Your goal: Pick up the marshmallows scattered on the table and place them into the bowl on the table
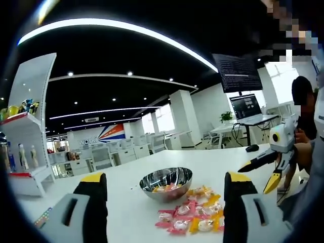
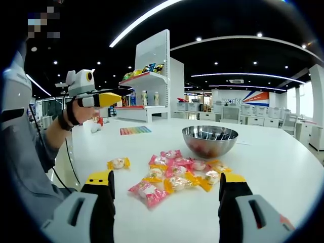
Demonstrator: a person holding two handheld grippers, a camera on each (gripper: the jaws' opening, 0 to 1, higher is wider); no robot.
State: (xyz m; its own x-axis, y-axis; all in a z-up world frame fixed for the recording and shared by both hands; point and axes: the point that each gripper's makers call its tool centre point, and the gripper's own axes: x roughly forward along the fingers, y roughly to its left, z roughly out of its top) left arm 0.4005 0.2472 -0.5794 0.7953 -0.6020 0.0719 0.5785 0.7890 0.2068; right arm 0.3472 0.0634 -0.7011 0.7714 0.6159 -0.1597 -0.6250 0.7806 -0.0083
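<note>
- The wrapped marshmallows lay on the table by the bowl.
- They looked light, soft and crinkly; pinch one's middle.
- Left claw and right claw were open, empty.

I am looking into a big open-plan office. Beyond my left jaws, rows of white desks and chairs run back under a dark ceiling with long light strips. A laptop sits on a desk off to the right of them, a screen hanging above it. Past my right jaws stands a white display shelf — bottles and coloured goods on it.
</note>
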